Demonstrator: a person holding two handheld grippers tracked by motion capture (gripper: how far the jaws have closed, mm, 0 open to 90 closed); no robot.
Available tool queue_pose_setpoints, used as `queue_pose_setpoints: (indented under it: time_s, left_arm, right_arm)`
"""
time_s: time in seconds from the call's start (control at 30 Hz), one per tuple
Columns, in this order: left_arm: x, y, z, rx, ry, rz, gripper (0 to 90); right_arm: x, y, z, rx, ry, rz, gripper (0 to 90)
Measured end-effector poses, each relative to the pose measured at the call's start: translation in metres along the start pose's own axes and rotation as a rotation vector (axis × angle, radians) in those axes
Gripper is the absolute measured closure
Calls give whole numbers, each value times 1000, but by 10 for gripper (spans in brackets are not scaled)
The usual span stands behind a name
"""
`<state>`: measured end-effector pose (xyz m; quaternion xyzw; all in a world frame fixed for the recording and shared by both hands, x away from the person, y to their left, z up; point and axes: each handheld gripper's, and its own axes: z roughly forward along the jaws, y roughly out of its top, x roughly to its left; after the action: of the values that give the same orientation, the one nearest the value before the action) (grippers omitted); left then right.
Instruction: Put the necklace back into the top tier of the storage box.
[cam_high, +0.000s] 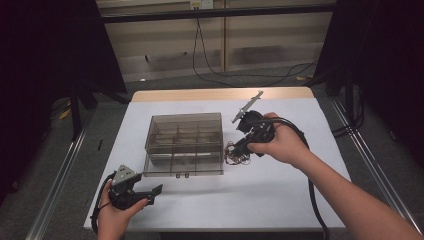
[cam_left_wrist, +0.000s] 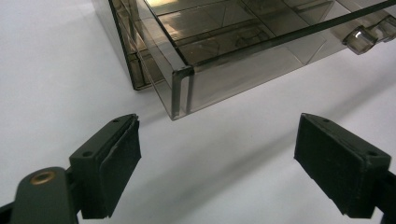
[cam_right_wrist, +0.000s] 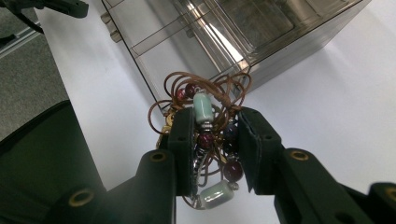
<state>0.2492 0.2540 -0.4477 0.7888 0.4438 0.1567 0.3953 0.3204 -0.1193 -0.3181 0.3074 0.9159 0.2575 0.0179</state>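
The right claw is pinching a tangle of beaded cord, its two black jaws pressed in on either side so that only the cord and beads are separating the pads. In the right gripper view, thin brown loops are springing out above the jaws, with pale green cylinder beads and dark red round beads showing between and below them. In the high view the right hand is holding this claw tilted down toward the bench, and the cord bundle is sitting just beside the right front corner of the smoky clear organizer box; whether the bundle is resting on the white surface or hanging just clear of it cannot be told.

The left claw is standing wide open, its padded jaws spread far apart and gripping nothing. Seen from the left gripper view, it is pointing at the near corner of the box, with bare white bench showing between the jaws and the box apart from both pads. In the high view the left hand is holding this claw near the front left of the bench, below the box's front edge.

The box is sitting at the middle of the bench, its inner dividers visible through the tinted walls.
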Motion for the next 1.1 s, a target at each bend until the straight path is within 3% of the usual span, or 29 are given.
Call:
queue_pose_setpoints:
  time_s: [1.1]
  left_arm:
    - [-1, 1, 1, 5, -5, 11, 145]
  right_arm:
    - [8, 26, 8, -13, 2, -27, 685]
